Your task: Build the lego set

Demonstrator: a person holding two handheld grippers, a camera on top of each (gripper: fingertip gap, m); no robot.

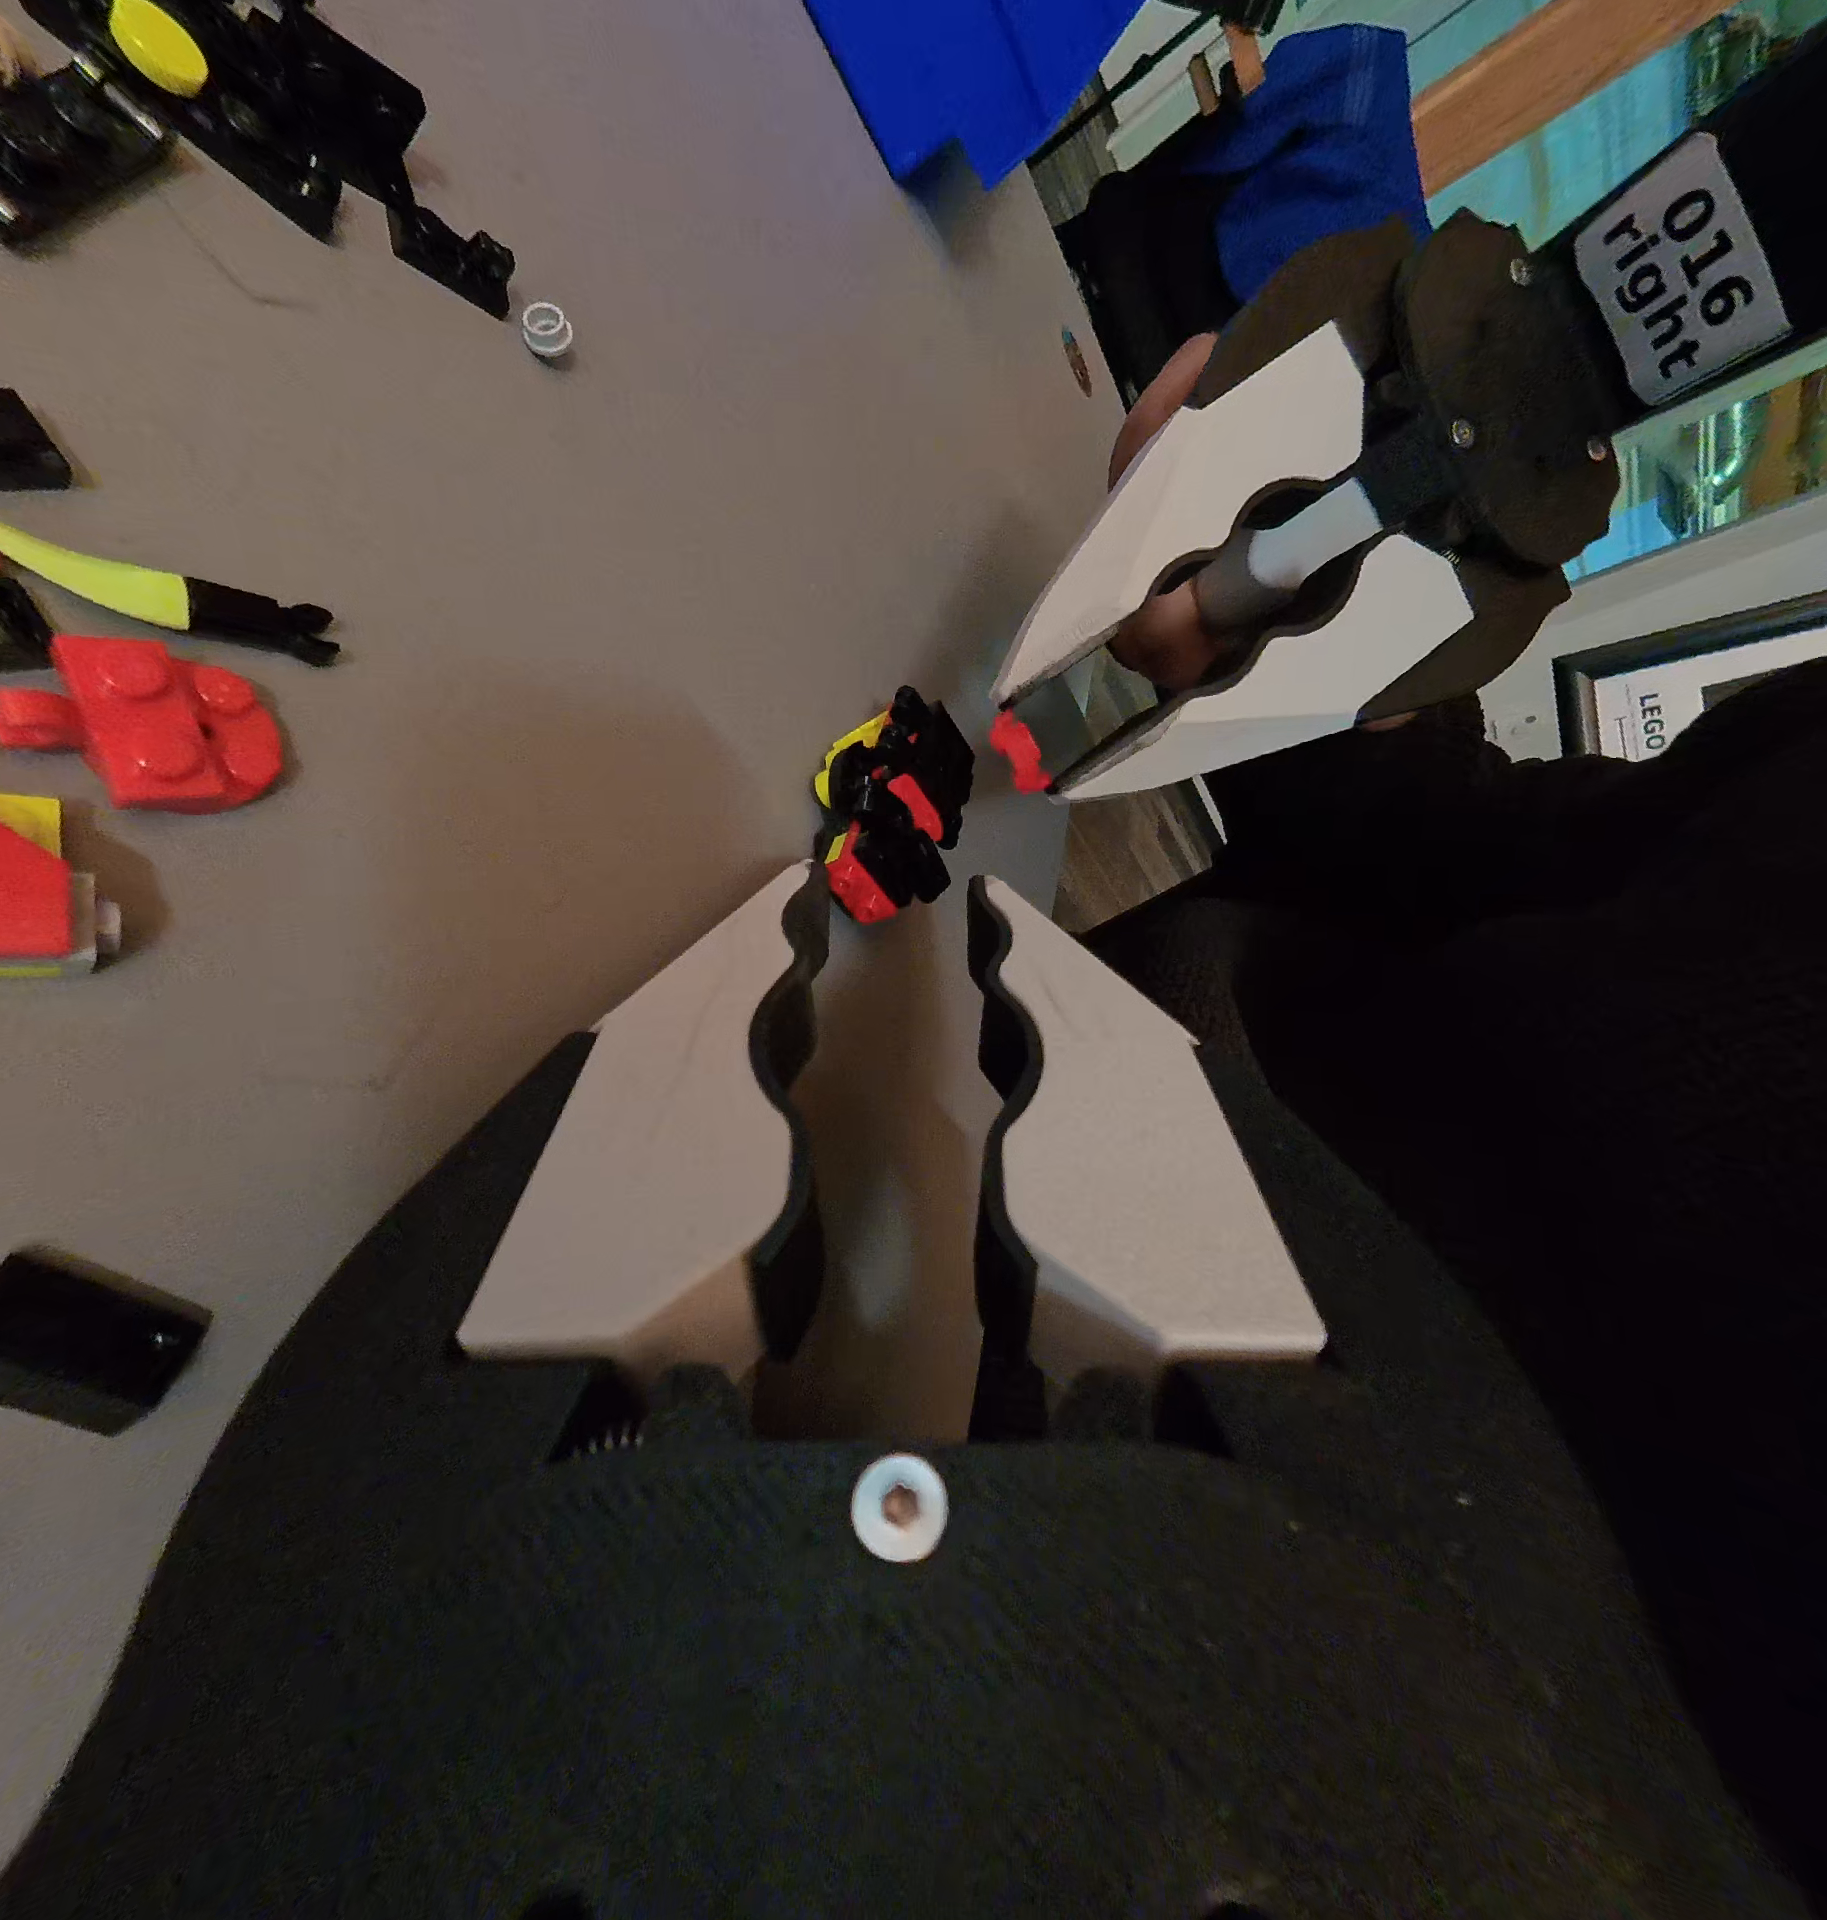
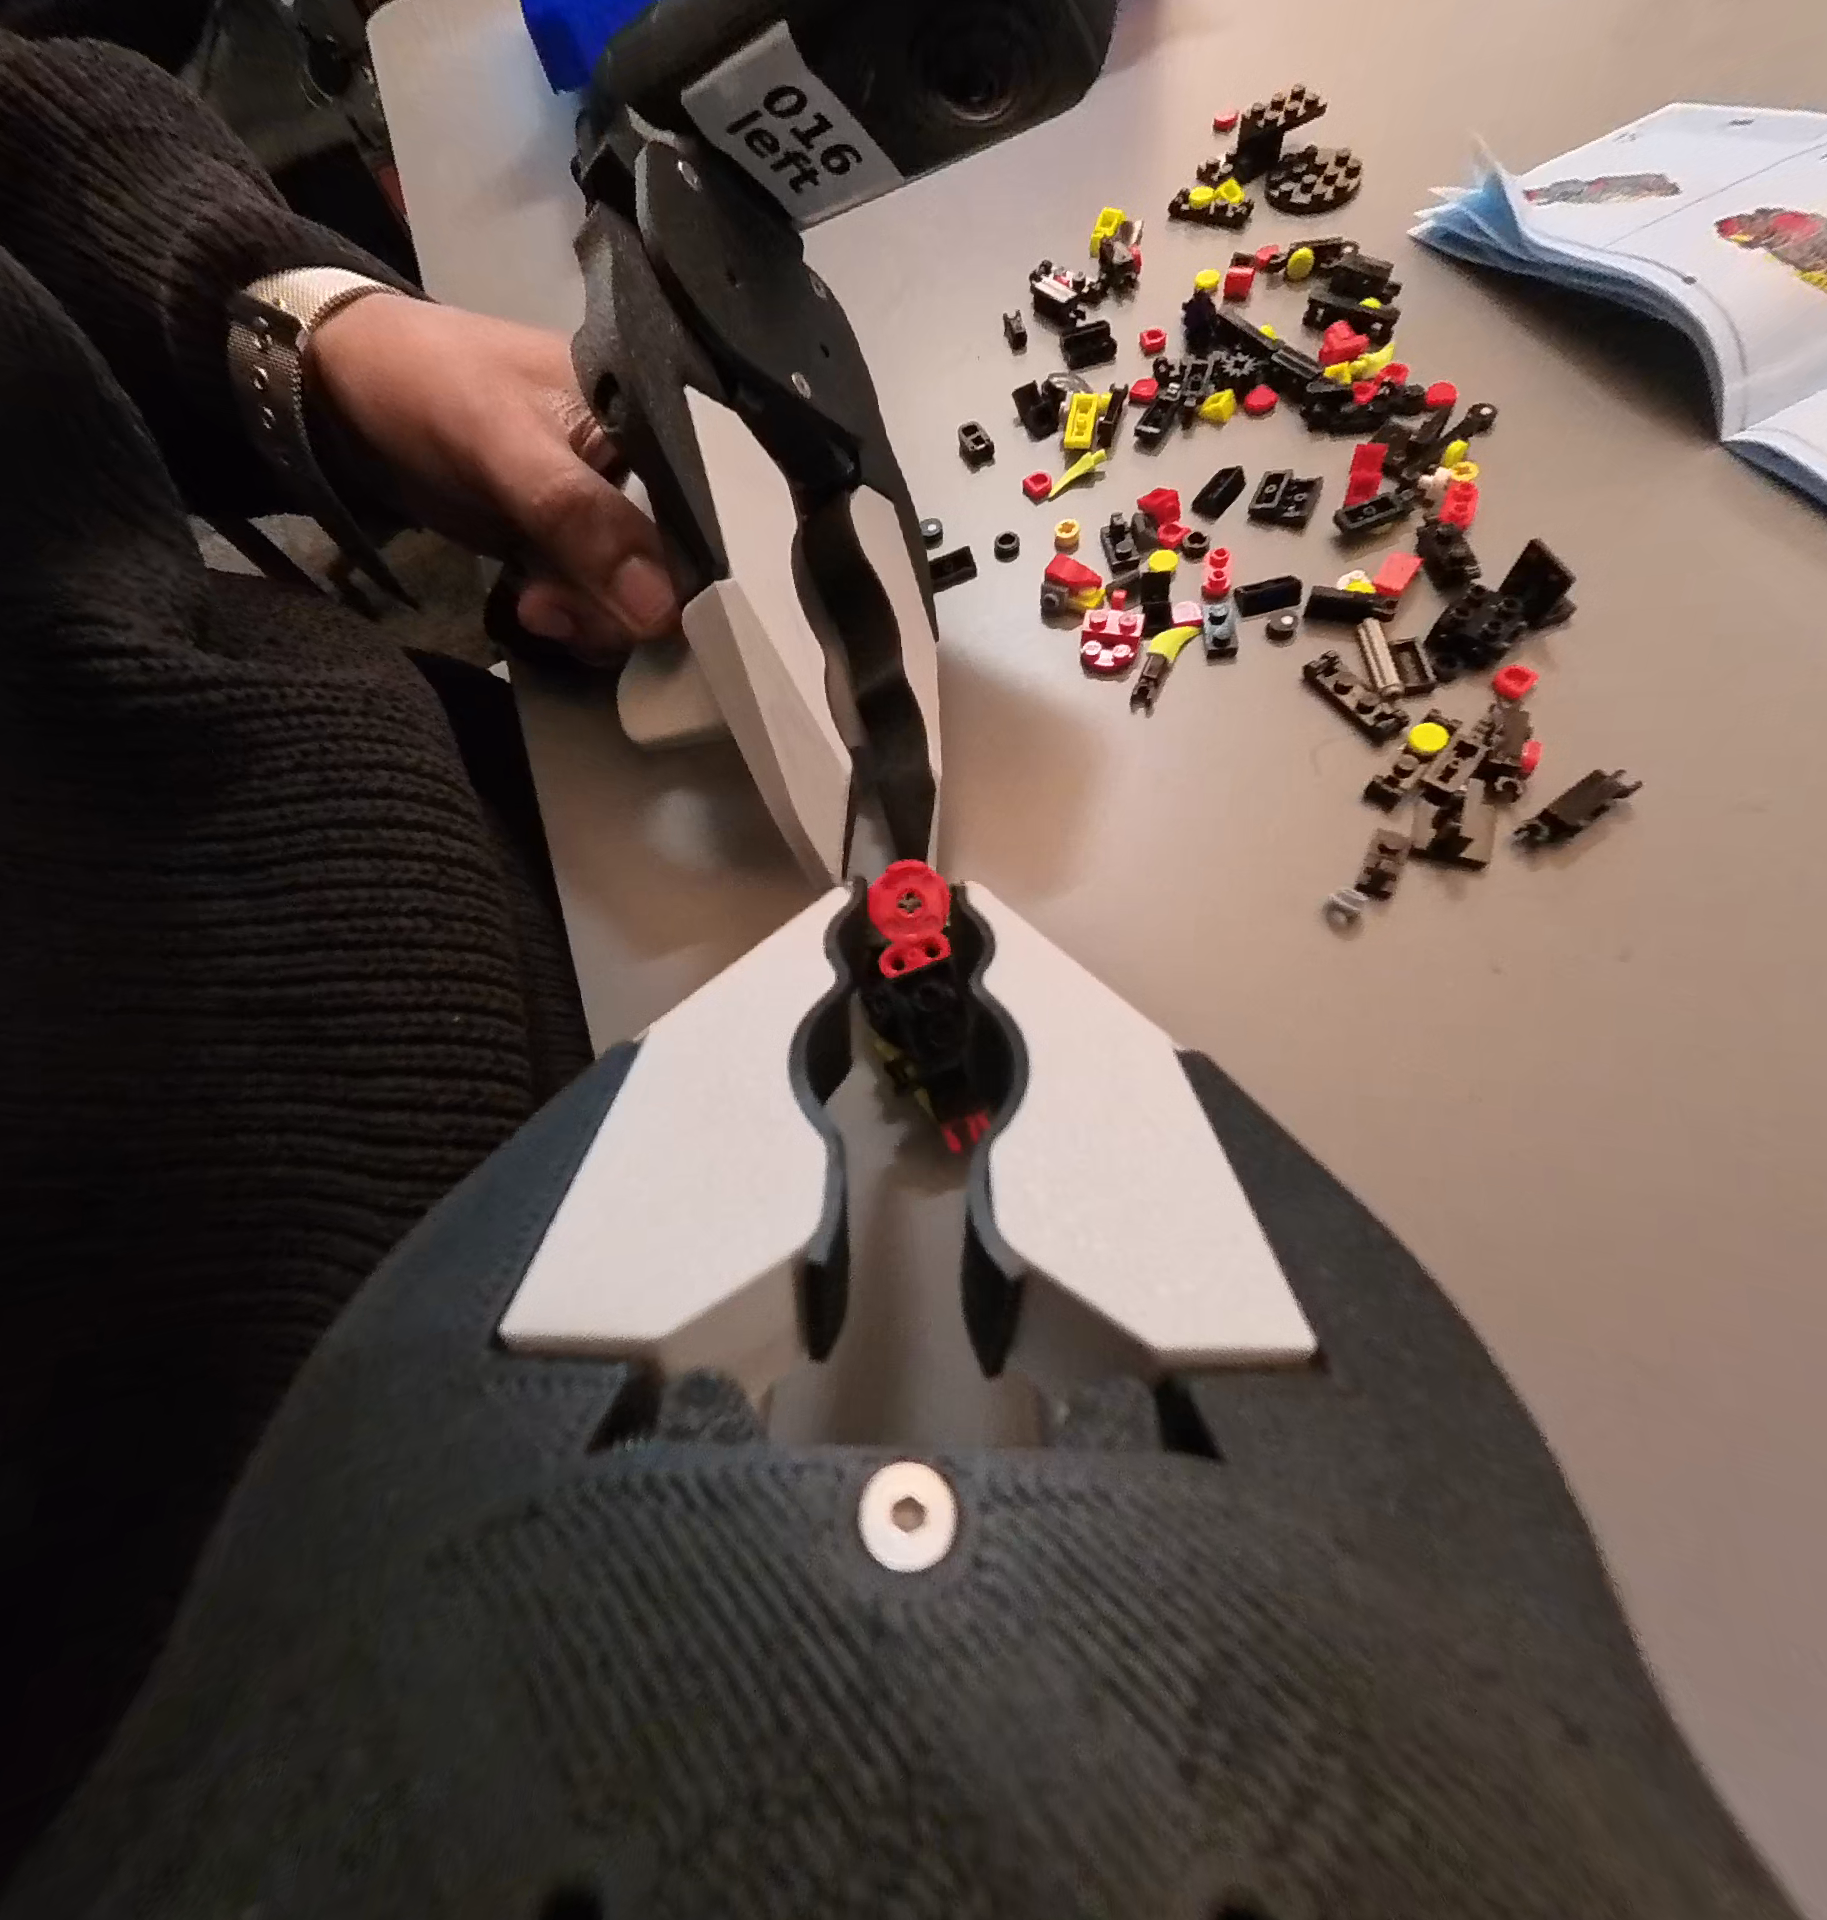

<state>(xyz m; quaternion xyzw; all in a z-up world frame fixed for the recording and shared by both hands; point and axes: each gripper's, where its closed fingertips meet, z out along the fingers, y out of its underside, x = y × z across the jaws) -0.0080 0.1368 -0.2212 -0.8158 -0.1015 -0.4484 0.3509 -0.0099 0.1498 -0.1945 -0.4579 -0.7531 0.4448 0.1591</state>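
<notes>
My left gripper (image 1: 891,881) is open just above the grey table (image 1: 576,623). A small black, red and yellow brick assembly (image 1: 888,810) lies on the table just past its fingertips. It sits against the left finger, with a gap to the right one. My right gripper (image 2: 907,896) is shut on a small red round brick piece (image 2: 907,904) at its tips. In the left wrist view that gripper (image 1: 1025,750) holds the red piece (image 1: 1018,750) close to the assembly's right side, a little apart from it. In the right wrist view the assembly (image 2: 924,1029) shows below, between the fingers.
A spread of loose black, red and yellow bricks (image 2: 1304,468) lies to the right, with an open instruction booklet (image 2: 1719,260) beyond. Larger red plates (image 1: 161,727) and black parts lie left of the left gripper. A blue bin (image 1: 950,73) stands at the back. The table edge (image 1: 1065,831) is close by. Only a small space, under 4 cm, lies between the two pairs of fingers.
</notes>
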